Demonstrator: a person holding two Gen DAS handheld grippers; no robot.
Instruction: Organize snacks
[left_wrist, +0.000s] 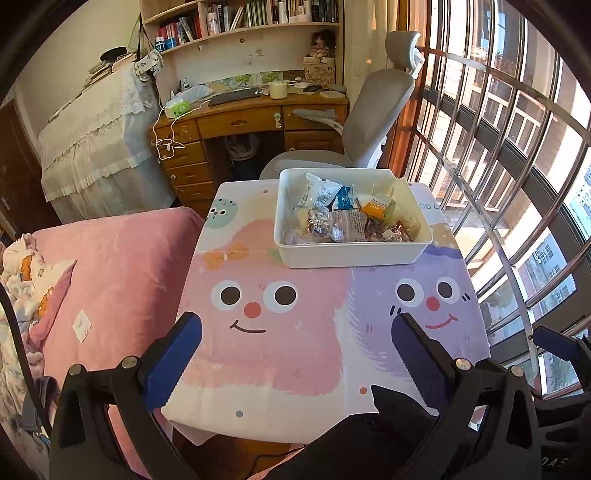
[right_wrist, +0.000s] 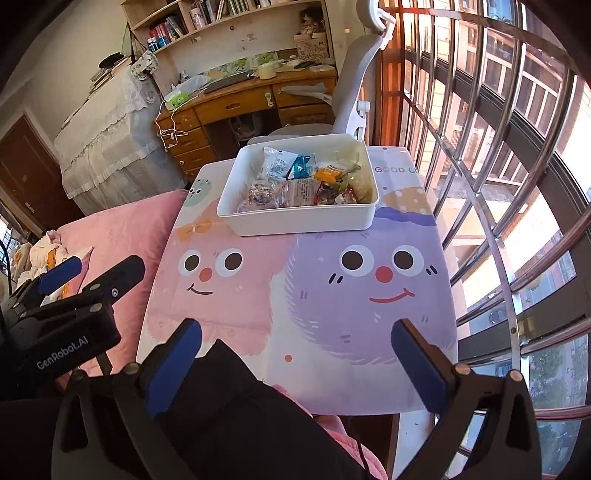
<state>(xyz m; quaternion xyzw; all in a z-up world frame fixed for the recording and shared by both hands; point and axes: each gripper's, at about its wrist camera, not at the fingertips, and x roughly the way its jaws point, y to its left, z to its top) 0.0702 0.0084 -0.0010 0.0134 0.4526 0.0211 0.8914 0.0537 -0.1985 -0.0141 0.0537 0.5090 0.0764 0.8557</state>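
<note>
A white plastic bin (left_wrist: 351, 254) (right_wrist: 303, 221) sits at the far end of a small table covered by a cartoon-face cloth (left_wrist: 273, 332) (right_wrist: 332, 295). Several wrapped snacks (left_wrist: 347, 218) (right_wrist: 295, 184) lie inside the bin. My left gripper (left_wrist: 295, 332) is open and empty, held above the near part of the table. My right gripper (right_wrist: 295, 336) is open and empty, also near the table's front edge. The left gripper also shows in the right wrist view (right_wrist: 96, 273) at the left.
A pink bed (left_wrist: 110, 288) lies left of the table. A grey office chair (left_wrist: 369, 122) and a wooden desk (left_wrist: 240, 122) stand behind it. A barred window (left_wrist: 498, 166) runs along the right side. A dark-clothed knee (right_wrist: 229, 406) is below the grippers.
</note>
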